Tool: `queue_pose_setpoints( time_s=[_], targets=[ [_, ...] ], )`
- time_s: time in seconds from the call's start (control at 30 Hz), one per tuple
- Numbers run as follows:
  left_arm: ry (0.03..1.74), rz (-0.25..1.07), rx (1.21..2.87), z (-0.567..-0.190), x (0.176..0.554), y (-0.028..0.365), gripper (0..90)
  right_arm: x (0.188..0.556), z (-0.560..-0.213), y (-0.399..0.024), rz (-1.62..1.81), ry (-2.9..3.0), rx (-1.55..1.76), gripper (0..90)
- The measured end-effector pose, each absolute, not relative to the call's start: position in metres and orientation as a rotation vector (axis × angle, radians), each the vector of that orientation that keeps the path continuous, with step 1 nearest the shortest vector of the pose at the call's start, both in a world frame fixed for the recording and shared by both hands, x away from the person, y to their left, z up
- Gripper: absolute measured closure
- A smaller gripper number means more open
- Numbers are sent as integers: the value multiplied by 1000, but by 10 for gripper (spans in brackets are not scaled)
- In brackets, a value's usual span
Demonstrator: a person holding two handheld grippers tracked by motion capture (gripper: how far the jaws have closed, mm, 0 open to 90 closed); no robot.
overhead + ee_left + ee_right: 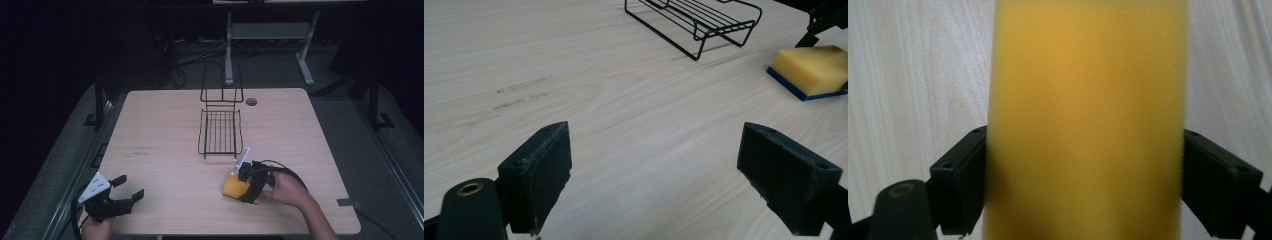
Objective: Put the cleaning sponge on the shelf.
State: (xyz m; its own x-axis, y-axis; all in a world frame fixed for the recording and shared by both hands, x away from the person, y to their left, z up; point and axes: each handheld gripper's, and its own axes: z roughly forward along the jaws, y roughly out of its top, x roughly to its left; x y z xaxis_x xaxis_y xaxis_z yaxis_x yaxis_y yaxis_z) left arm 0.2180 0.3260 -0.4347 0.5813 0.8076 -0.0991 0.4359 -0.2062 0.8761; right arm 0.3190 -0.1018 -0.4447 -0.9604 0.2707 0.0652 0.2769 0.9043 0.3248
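- Yellow sponge (234, 187) with a blue underside lies flat on the table's near right part.
- Black wire rack (220, 131) stands mid-table, well apart.

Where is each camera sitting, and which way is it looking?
High view: sits above the person's side, looking forward and down at the table, the wire rack, both forearms, the left gripper and the right gripper.
Left gripper view: rides on the left gripper, looking low across the table between its open jaws toward the rack and the yellow sponge.
Right gripper view: rides on the right gripper, looking down on the sponge between its jaws.
Shared: all three see the sponge and the table.
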Motion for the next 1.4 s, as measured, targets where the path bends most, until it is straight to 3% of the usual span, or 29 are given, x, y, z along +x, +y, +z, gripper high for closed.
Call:
queue_pose_setpoints(
  time_s=[0.27,1.4],
  targets=[
    [1013,479,1836,-434,218,326,134,317,-445,-101,-523,-3063,-395,207],
    [1008,472,1834,-434,223,329,134,354,-402,-84,-575,-3016,-321,215]
  ],
)
